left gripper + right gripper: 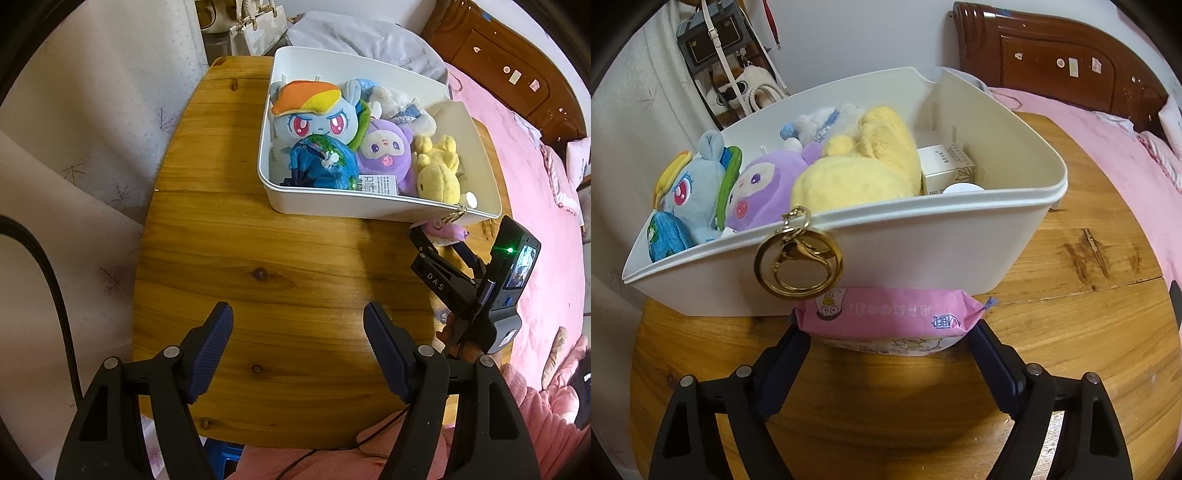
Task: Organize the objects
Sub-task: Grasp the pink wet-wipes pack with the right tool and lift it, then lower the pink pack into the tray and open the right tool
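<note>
A white plastic bin point(332, 206) point(923, 251) stands on the wooden table point(240, 258) and holds several plush toys: a blue pony point(314, 114) point(694, 192), a purple one point(388, 151) point(761, 188), a yellow one point(439, 170) point(857, 170) and a blue pouch point(317, 162). A gold key ring point(798, 254) hangs over its near rim. My right gripper point(890, 328) point(439, 240) is shut on a pink tissue pack point(886, 317) point(447, 230), just in front of the bin's near wall. My left gripper point(297, 347) is open and empty above the table.
A small cream box point(945, 166) and a white cap point(964, 188) sit in the bin's right part. A bed with a pink cover point(535, 221) point(1108, 147) lies to the right. A wall and curtain point(74, 147) are to the left. Bags point(716, 40) hang behind.
</note>
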Demonstrator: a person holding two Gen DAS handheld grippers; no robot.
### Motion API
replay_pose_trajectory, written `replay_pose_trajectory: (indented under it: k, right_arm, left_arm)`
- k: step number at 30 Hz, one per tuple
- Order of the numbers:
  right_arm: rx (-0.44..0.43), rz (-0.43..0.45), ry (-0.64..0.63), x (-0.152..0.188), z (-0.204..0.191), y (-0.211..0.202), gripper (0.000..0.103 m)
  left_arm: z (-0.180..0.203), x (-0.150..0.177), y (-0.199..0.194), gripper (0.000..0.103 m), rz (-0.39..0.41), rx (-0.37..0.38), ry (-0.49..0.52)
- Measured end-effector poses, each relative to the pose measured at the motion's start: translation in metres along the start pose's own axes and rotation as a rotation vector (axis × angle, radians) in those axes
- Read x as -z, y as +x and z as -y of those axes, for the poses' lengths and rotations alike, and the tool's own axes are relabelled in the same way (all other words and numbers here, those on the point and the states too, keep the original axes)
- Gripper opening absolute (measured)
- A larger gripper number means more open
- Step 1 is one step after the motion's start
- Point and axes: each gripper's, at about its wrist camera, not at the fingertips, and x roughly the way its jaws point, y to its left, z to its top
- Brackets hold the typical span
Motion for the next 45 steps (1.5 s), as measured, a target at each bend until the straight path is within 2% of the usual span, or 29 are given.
replay_pose_trajectory:
  k: [8, 21, 31, 41, 45]
  right_arm:
    - [-0.055, 0.029, -0.007, 0.0, 0.001, -0.013, 0.083]
    - [-0.152, 0.094, -0.062, -0.018, -0.018, -0.054, 0.082]
    - [-0.159, 0.09, -0.119, -0.027, -0.032, -0.068, 0.08]
    - [-0.163, 0.104, -0.207, -0.04, -0.05, -0.08, 0.069]
    - [-0.165, 0.1, -0.22, -0.044, -0.058, -0.077, 0.069]
  left_arm:
    - [0.006, 0.002, -0.002, 0.076, 0.001, 0.003, 0.017]
    - [0.016, 0.009, -0.016, 0.076, 0.05, 0.031, 0.018]
    - [0.01, 0.01, -0.022, 0.076, 0.086, 0.067, -0.037]
    - [-0.002, 0.008, -0.017, 0.076, 0.091, 0.152, -0.121]
    - [-0.007, 0.008, -0.013, 0.076, 0.086, 0.166, -0.134]
